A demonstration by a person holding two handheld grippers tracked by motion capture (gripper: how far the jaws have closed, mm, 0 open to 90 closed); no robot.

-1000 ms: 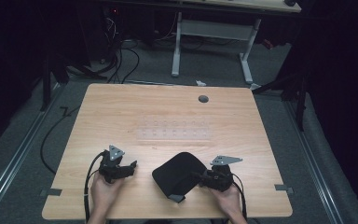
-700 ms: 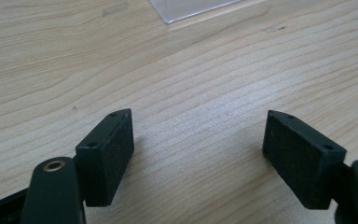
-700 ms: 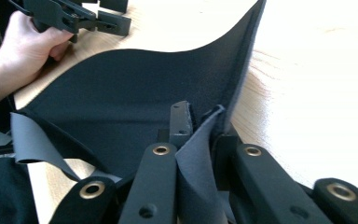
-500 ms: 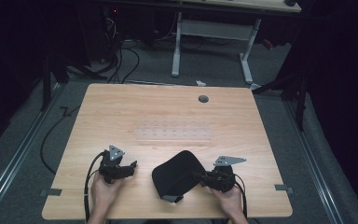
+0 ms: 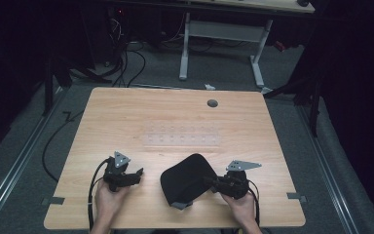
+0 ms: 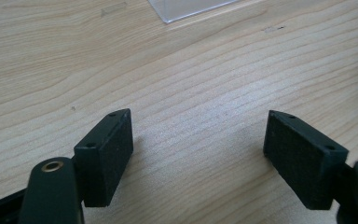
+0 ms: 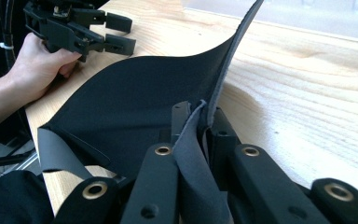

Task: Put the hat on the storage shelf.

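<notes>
The black cloth [image 5: 187, 179] lies at the near edge of the wooden table [image 5: 175, 122], in front of the person, with one edge lifted off the wood. The right gripper [image 5: 213, 183] has just been closing and now pinches that raised edge tight between its jaws. The left gripper [image 5: 137, 175] rests near the cloth, jaws wide apart with nothing between them.

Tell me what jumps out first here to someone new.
The black cloth near the table's front edge, its rim pinched in the shut right gripper and lifted off the wood. Left of it, the left gripper rests on bare wood, jaws open and holding nothing.
</notes>
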